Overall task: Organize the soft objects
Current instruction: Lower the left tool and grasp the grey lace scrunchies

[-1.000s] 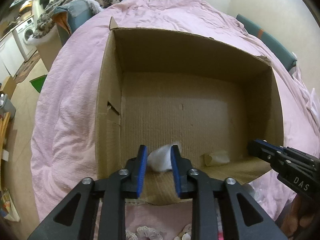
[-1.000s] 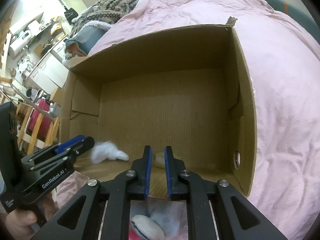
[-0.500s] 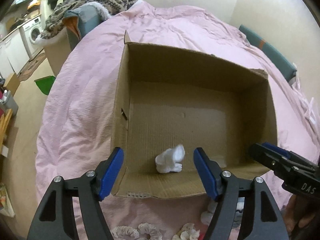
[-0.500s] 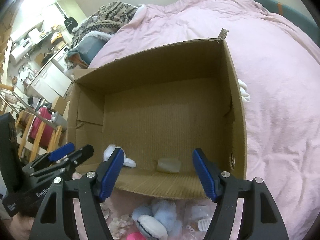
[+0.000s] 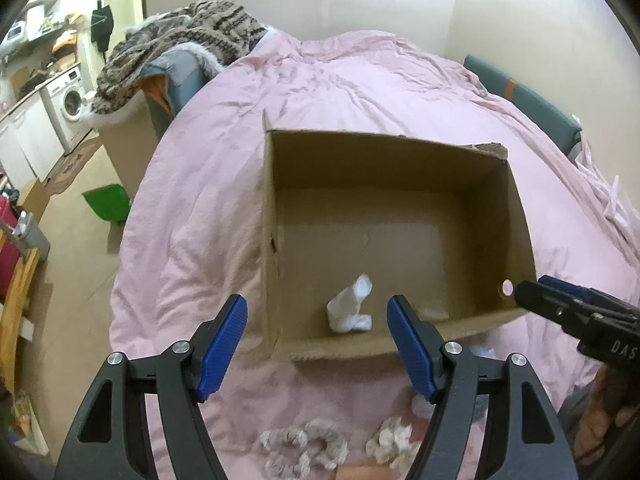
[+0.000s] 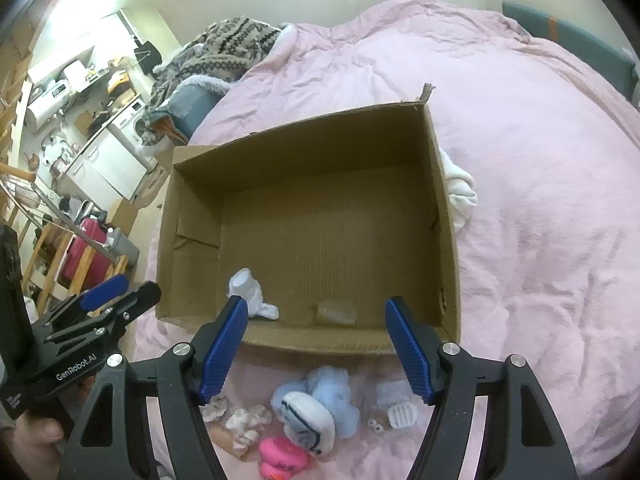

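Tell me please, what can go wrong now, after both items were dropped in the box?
1. The cardboard box sits on a soft, wrinkled pink duvet; pressing on its rim might tip it.
2. The remaining items, such as the blue plush and the scrunchies, lie crowded close under the open right hand-held gripper and left hand-held gripper, so a grab may catch two.
3. The white sock outside the box's far wall is easy to overlook.

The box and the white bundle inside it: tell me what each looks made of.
The box: plain brown corrugated cardboard, matte; fine ribbing lines the floor and a corner is torn. The white bundle: soft knit fabric, probably a rolled sock, judging by its limp folds and rounded cuff.
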{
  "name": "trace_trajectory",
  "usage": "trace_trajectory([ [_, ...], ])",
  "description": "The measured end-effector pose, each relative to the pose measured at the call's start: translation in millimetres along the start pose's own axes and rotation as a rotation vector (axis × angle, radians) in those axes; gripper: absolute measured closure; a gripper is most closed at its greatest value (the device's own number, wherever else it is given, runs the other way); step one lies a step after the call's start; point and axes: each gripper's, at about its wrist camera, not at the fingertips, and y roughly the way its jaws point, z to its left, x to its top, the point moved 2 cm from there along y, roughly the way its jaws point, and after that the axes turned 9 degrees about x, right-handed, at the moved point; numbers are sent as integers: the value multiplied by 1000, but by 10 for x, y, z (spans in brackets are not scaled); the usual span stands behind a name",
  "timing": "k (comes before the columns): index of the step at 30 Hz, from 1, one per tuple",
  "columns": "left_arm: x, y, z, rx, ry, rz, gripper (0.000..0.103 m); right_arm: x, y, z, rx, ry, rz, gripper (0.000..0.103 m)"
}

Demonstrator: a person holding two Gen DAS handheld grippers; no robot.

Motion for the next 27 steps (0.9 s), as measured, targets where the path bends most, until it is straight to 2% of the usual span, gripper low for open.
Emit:
trace_trajectory([
  [18, -546, -251, 225, 8, -66, 94, 33, -529, -184, 166, 13, -4, 61, 28],
  [24, -674, -205, 288, 28, -92, 150, 33, -648, -138, 189, 22, 12, 98, 28],
  [27, -720, -161, 320, 62, -92, 176, 33, -693, -84, 198, 14, 13, 122, 28],
])
